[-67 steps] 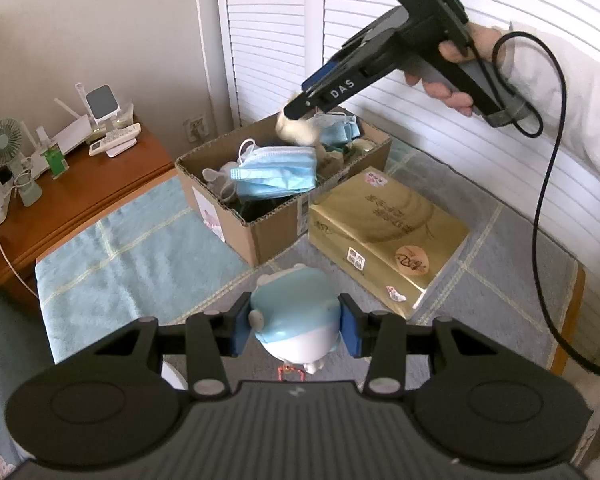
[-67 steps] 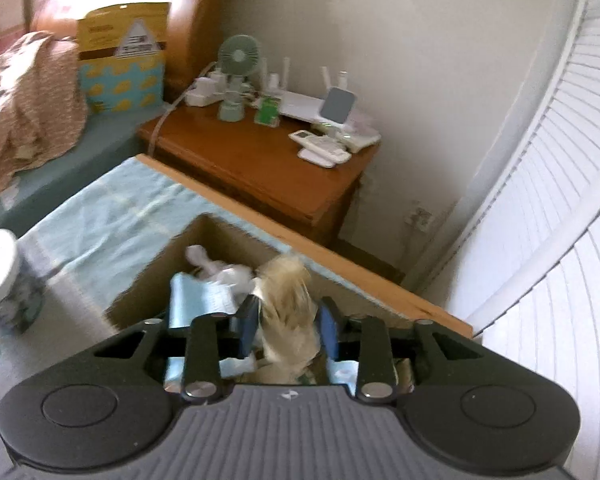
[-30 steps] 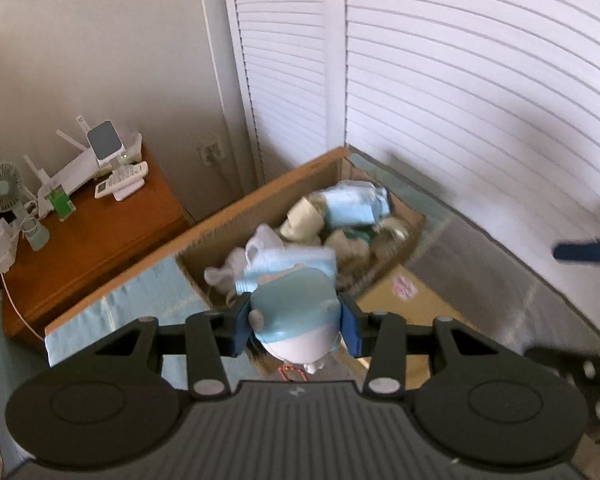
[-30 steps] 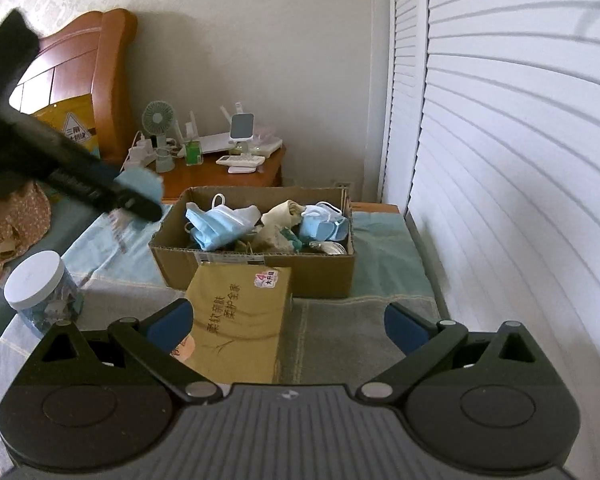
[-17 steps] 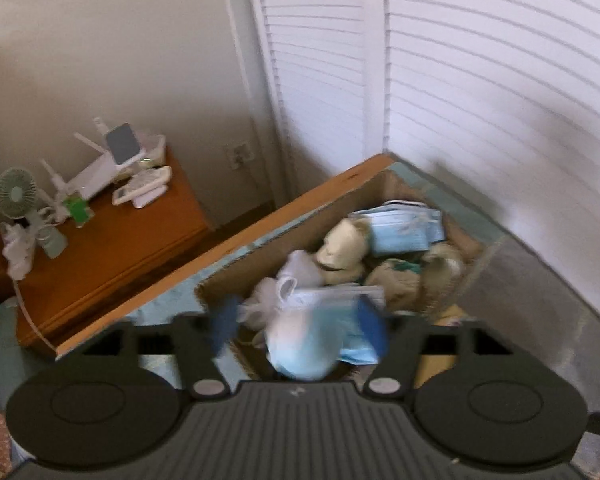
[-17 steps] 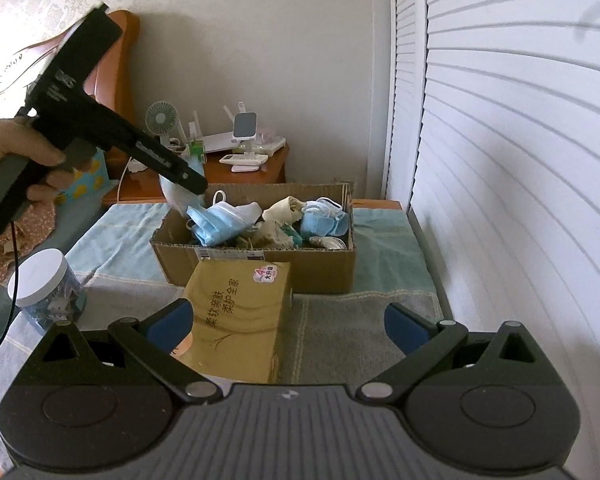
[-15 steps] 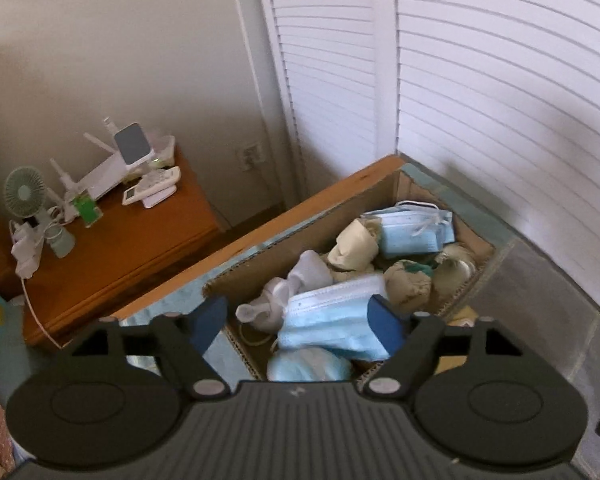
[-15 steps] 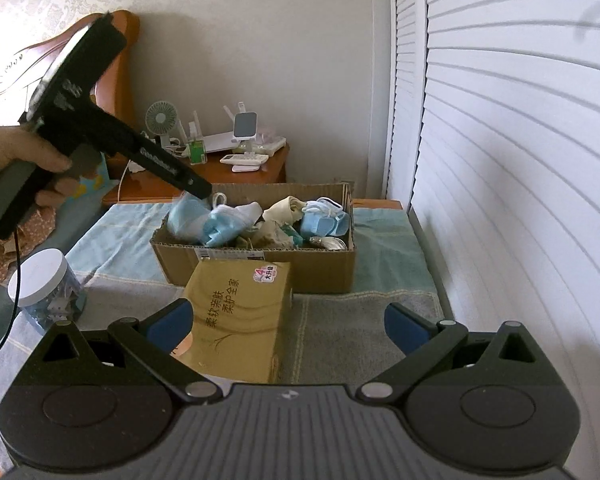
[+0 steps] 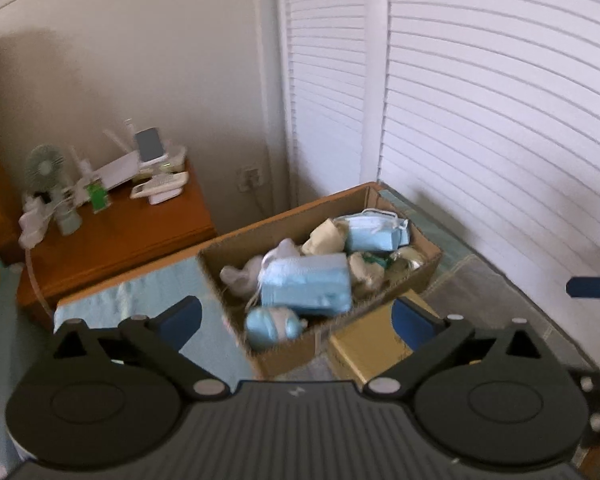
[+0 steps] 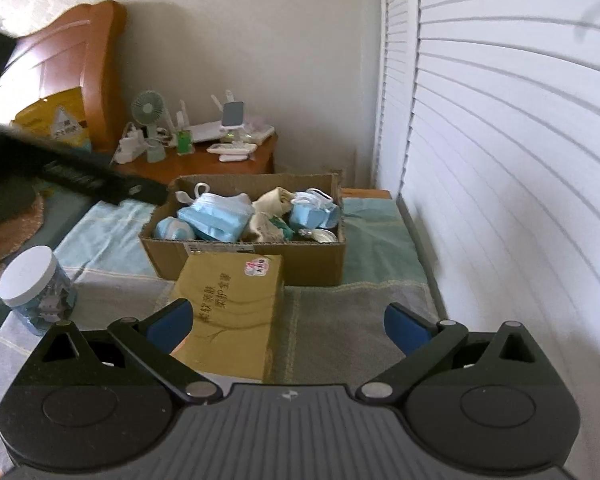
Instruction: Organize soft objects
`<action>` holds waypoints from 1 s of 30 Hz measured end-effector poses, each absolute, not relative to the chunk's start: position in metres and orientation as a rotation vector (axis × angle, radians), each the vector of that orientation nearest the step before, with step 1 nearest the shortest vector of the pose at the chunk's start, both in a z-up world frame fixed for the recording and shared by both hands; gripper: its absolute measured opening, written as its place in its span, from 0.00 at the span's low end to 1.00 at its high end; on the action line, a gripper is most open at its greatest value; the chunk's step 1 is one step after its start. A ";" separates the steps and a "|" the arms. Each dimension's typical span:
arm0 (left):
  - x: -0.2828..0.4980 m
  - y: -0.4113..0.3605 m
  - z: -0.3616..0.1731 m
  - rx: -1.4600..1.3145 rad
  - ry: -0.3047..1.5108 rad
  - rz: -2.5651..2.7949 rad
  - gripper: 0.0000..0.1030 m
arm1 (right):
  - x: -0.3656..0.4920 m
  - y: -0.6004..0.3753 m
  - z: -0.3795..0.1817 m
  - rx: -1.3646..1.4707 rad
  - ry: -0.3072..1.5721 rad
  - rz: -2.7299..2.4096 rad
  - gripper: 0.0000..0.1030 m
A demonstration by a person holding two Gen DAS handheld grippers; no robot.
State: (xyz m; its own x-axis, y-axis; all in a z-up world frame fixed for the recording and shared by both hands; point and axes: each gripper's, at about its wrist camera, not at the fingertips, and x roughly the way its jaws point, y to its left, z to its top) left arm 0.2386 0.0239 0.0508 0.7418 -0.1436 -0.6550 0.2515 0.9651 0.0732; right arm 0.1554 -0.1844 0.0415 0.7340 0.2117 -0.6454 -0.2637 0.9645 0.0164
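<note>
My left gripper [image 9: 296, 320] hovers above the near left corner of the cardboard box [image 9: 284, 216]. Its jaws are opening wide and nothing is between them. The blue and white plush toy [image 9: 274, 326] lies free in that corner of the box, beside a blue face mask [image 9: 304, 284] and other soft items. My right gripper [image 10: 287, 327] stands open and empty over the grey mat, well short of the box [image 10: 240, 260]. From the right wrist view the toy [image 10: 174, 230] shows at the box's left end.
A golden tissue box [image 10: 236, 304] lies against the box's front. A white-lidded jar [image 10: 36, 288] stands at the left on the mat. A wooden nightstand [image 9: 112, 236] with a fan and gadgets is behind. White louvred doors [image 9: 480, 140] line the right side.
The left gripper opened and let go of the plush toy, which dropped into the box's near left corner. Then the left gripper drew back from the box. The right gripper stayed still and open.
</note>
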 end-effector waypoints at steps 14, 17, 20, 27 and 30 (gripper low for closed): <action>0.154 0.011 0.052 0.085 0.734 -0.011 0.99 | 0.151 -0.171 0.059 -0.089 0.783 0.159 1.00; 0.146 0.006 0.057 0.081 0.721 -0.012 0.99 | 0.144 -0.171 0.066 -0.082 0.774 0.155 1.00; 0.141 0.003 0.061 0.077 0.714 -0.001 0.99 | 0.139 -0.172 0.070 -0.089 0.763 0.140 1.00; 0.134 0.000 0.064 0.063 0.715 0.015 0.99 | 0.132 -0.177 0.075 -0.071 0.751 0.127 1.00; 0.134 0.000 0.064 0.058 0.718 0.018 0.99 | 0.131 -0.177 0.075 -0.068 0.752 0.133 1.00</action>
State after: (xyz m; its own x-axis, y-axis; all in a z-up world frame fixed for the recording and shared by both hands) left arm 0.1335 -0.0005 0.0637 0.7532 0.0362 -0.6568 0.0039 0.9982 0.0595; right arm 0.1307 -0.1766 0.0752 0.7227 0.0959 -0.6845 -0.1446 0.9894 -0.0142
